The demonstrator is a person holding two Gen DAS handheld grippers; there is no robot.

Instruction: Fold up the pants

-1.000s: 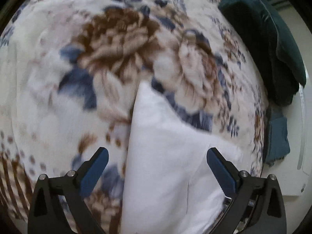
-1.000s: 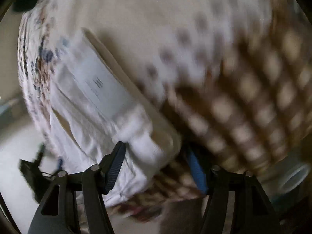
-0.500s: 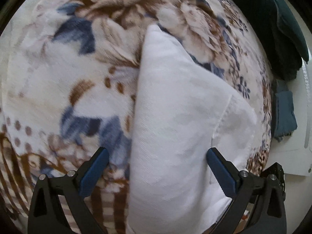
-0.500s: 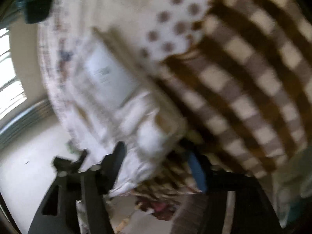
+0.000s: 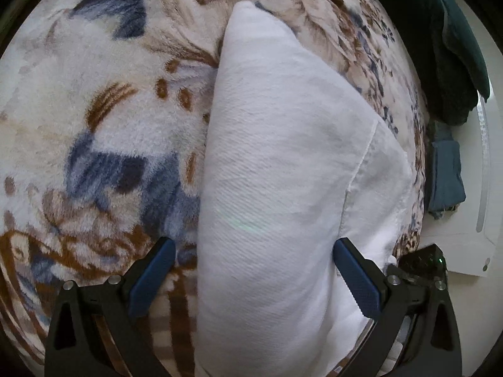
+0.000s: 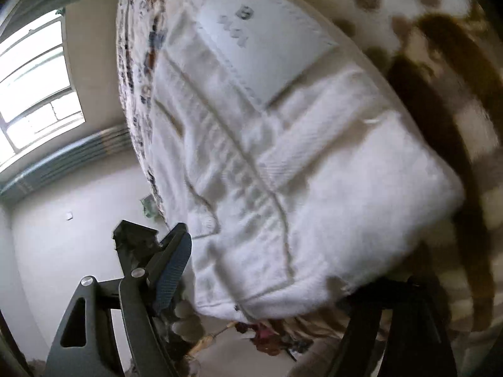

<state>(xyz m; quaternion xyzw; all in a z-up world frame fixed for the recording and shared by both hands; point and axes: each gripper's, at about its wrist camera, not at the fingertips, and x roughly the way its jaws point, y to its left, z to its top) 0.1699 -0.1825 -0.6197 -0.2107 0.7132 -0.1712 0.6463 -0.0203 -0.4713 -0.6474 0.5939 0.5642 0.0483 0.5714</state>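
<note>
White pants [image 5: 276,169] lie folded lengthwise on a floral fleece blanket [image 5: 103,119], the narrow leg end pointing away. My left gripper [image 5: 251,276] is open, its blue pads straddling the near part of the pants. In the right wrist view the waistband end of the pants [image 6: 283,188] with a white label patch [image 6: 261,40] fills the frame. My right gripper [image 6: 267,286] is open around the waistband edge; its right finger is dark and partly hidden under the cloth.
A dark teal garment [image 5: 449,47] lies at the blanket's far right edge, with a blue folded cloth [image 5: 446,176] below it. A white surface [image 5: 465,245] lies beyond the bed's right edge. A window [image 6: 34,84] and floor show left of the bed.
Both grippers have moved forward over the pants, which now fill more of each view. The right wrist view has tilted toward the bed's edge and the window. Both jaws stay open.
</note>
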